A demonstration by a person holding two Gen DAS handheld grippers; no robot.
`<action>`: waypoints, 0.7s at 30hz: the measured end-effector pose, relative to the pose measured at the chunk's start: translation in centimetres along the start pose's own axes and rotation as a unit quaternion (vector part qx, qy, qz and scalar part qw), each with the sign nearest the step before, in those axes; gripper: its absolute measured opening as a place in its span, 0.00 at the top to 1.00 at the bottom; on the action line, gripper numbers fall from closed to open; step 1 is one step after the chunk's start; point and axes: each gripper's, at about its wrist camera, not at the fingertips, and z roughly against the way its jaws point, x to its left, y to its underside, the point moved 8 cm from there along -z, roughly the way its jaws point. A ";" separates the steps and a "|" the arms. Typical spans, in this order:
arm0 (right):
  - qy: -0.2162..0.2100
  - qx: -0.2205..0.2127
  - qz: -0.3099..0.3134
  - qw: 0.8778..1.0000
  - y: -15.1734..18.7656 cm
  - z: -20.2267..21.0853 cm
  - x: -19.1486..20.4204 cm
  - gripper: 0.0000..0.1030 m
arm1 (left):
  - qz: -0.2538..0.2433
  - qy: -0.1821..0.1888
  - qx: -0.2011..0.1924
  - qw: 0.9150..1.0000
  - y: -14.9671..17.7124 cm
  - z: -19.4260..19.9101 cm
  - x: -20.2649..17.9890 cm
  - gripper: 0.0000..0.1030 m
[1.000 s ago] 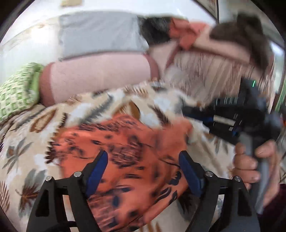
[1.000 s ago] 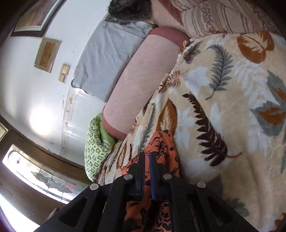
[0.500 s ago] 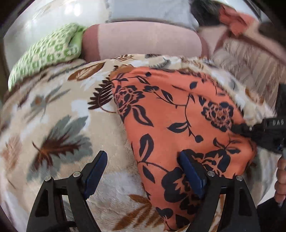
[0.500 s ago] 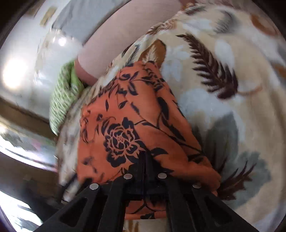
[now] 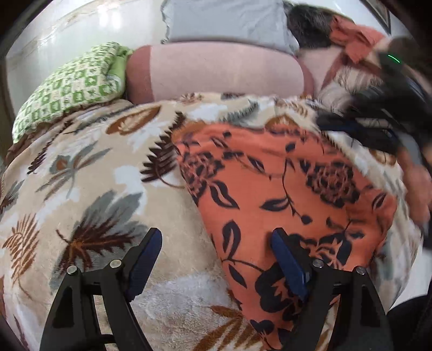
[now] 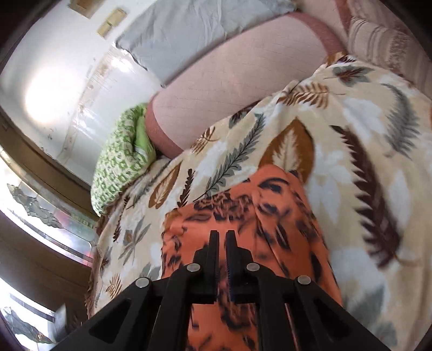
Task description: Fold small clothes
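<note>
An orange cloth with black flowers (image 5: 283,189) lies spread flat on the leaf-patterned blanket (image 5: 89,189). My left gripper (image 5: 216,243) is open and empty, low over the cloth's near left edge, its right finger (image 5: 286,262) over the cloth. My right gripper (image 6: 221,237) has its jaws nearly closed with a thin gap and nothing visible between them; it hovers over the orange cloth (image 6: 243,221), which looks blurred there. The right gripper also shows blurred at the far right of the left wrist view (image 5: 351,127), beyond the cloth's far corner.
A pink bolster (image 5: 216,73) and a grey pillow (image 5: 224,21) lie at the back. A green patterned cushion (image 5: 70,86) sits at the back left. A striped cushion (image 6: 383,40) lies to the right. A window (image 6: 32,216) stands left of the bed.
The cloth went from bunched and lifted to spread flat on the blanket. My right gripper has let go of it and pulled up and away. My left gripper stays open.
</note>
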 end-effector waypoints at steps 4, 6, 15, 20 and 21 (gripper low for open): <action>0.046 0.079 -0.050 0.995 -0.2 -6.0 -3.9 0.97 | -0.013 0.008 0.009 1.000 0.1 -0.7 -0.2 0.19; 0.051 0.092 -0.078 0.991 0.3 -7.9 -6.0 1.00 | -0.014 0.014 0.015 1.000 0.2 -1.0 -0.2 0.18; 0.007 0.041 -0.056 0.998 1.4 0.1 -3.6 0.93 | -0.002 0.038 -0.018 0.999 -0.5 1.5 -0.3 0.18; 0.003 0.040 -0.028 0.999 5.5 4.8 -2.9 0.93 | -0.035 0.050 0.029 0.998 1.8 1.0 -2.0 0.19; 0.032 0.052 -0.019 0.998 7.2 5.2 -3.8 0.93 | -0.038 0.046 0.038 0.998 2.4 0.7 -2.2 0.19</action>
